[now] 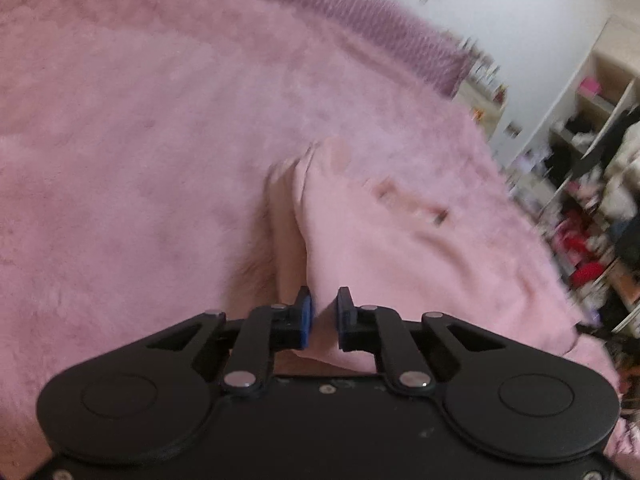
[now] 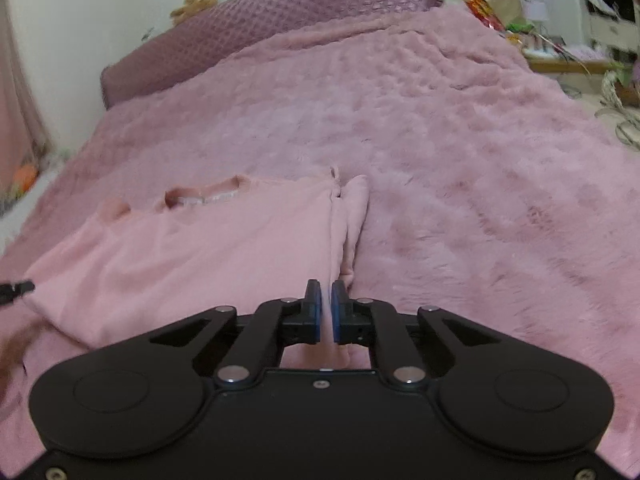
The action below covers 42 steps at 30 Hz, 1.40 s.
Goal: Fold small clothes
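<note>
A small light pink garment [image 2: 208, 248] lies spread on the fluffy pink blanket [image 2: 460, 160], its neck opening at the far side. My right gripper [image 2: 326, 312] is shut on the garment's right edge, where the cloth bunches into a fold. In the left wrist view the same garment [image 1: 384, 248] runs to the right, and my left gripper [image 1: 323, 318] is shut on its near left edge. That view is blurred. The tip of the left gripper shows at the left edge of the right wrist view [image 2: 16, 290].
A purple quilted pillow [image 2: 256, 20] lies at the head of the bed against a white wall. Cluttered shelves [image 1: 592, 168] stand past the bed's right edge. Bags and baskets sit on the floor [image 2: 600, 80] to the right.
</note>
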Each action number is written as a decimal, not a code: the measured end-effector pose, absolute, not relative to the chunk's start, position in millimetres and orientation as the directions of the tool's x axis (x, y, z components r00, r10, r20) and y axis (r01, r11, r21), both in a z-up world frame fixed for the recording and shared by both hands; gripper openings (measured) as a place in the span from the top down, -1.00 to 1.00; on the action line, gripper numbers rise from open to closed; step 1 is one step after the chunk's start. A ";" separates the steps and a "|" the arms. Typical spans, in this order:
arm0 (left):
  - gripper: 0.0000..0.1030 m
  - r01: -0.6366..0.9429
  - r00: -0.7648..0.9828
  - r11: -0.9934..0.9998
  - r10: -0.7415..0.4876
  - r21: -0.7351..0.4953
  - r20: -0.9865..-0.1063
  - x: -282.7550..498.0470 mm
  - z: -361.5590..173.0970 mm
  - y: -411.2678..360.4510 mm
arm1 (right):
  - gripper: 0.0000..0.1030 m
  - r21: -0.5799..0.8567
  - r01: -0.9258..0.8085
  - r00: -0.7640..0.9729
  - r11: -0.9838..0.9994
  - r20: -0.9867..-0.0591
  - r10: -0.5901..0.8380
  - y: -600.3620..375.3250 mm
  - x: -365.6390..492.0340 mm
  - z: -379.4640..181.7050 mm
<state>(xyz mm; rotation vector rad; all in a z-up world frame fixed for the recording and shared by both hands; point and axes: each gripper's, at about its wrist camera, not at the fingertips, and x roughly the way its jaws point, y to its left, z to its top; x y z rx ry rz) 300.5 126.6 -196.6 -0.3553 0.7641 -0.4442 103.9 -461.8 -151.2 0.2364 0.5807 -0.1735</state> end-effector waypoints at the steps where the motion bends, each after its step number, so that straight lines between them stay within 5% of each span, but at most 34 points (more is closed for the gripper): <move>1: 0.81 0.230 0.624 0.864 -0.485 -0.449 -0.613 303.4 -204.6 126.4 | 0.88 0.156 0.214 0.820 0.964 -0.565 -0.091 -459.0 104.8 -153.0; 13: 0.76 0.134 0.569 0.874 -0.453 -0.466 -0.686 307.9 -222.6 131.2 | 0.89 0.138 0.295 0.741 0.945 -0.658 -0.136 -461.9 109.2 -183.7; 17: 0.74 0.152 0.630 0.856 -0.469 -0.494 -0.619 305.2 -192.8 137.3 | 0.85 0.092 0.316 0.724 0.944 -0.667 -0.177 -451.1 113.4 -176.7; 20: 0.73 0.213 0.720 0.856 -0.464 -0.472 -0.516 299.4 -150.3 134.9 | 0.77 0.028 0.260 0.789 0.965 -0.582 -0.196 -433.3 113.0 -151.9; 23: 0.64 0.331 0.719 0.797 -0.559 -0.504 -0.412 304.2 -119.4 103.8 | 0.77 0.022 0.157 0.864 0.987 -0.487 -0.126 -411.0 122.0 -128.3; 27: 0.57 0.499 0.626 0.730 -0.677 -0.468 -0.388 315.6 -115.3 23.0 | 0.77 0.016 -0.004 0.883 1.000 -0.470 0.011 -374.3 160.9 -125.7; 32: 0.56 0.540 0.526 0.692 -0.722 -0.479 -0.449 351.9 -154.4 -61.6 | 0.77 0.019 -0.044 0.842 0.999 -0.537 0.047 -349.6 196.7 -154.5; 38: 0.63 0.423 0.489 0.783 -0.620 -0.455 -0.613 386.6 -216.1 -79.4 | 0.79 0.010 0.018 0.806 1.000 -0.592 -0.009 -362.0 190.7 -187.9; 42: 0.73 0.423 0.489 0.788 -0.614 -0.447 -0.620 393.5 -237.0 -70.0 | 0.82 0.066 0.050 0.800 0.997 -0.600 -0.001 -378.2 183.2 -203.0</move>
